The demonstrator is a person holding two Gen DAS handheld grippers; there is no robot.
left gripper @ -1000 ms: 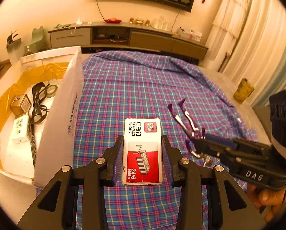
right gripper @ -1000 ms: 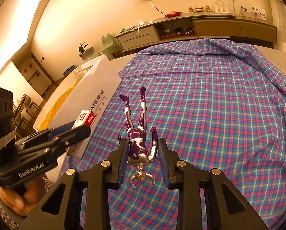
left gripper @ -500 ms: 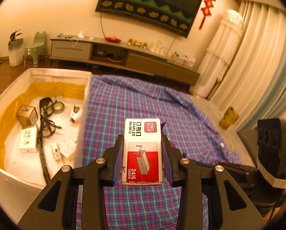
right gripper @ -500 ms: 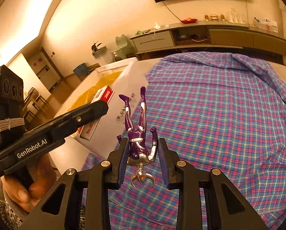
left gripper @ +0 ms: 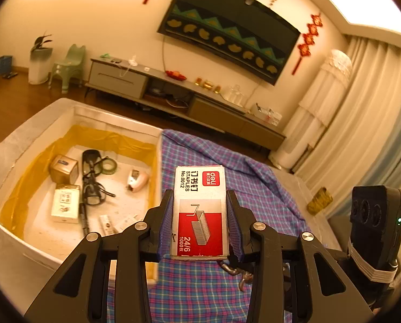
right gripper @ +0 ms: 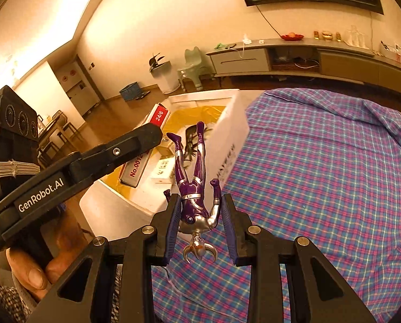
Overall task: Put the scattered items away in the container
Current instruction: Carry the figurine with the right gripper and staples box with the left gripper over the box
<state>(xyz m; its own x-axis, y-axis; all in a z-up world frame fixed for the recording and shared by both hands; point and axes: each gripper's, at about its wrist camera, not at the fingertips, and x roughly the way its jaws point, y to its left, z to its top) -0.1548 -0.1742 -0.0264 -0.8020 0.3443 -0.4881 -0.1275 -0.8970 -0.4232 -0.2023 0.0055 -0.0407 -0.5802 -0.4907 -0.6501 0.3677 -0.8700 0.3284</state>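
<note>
My left gripper (left gripper: pixel 200 223) is shut on a red and white staples box (left gripper: pixel 200 210), held in the air above the plaid cloth beside the container's right wall. The white container (left gripper: pixel 33 123) with a yellow lining lies to the left, holding glasses (left gripper: pixel 92 177), a tape roll (left gripper: pixel 109 164) and small boxes. My right gripper (right gripper: pixel 200 224) is shut on a purple and silver toy figure (right gripper: pixel 192 188), head toward the camera and legs pointing at the container (right gripper: pixel 232 140). The left gripper (right gripper: pixel 136 145) with the staples box (right gripper: pixel 144 153) shows at the left, over the container's near corner.
A plaid cloth (right gripper: pixel 321 175) covers the table to the right of the container. A person's hand (right gripper: pixel 33 271) grips the left tool. The right tool's body (left gripper: pixel 375 220) stands at the right edge. A low TV cabinet (left gripper: pixel 173 94) and curtains (left gripper: pixel 362 123) lie beyond.
Both grippers rose and moved left toward the container with their loads. The container's inside has come fully into the left wrist view, and the cloth fills less of it.
</note>
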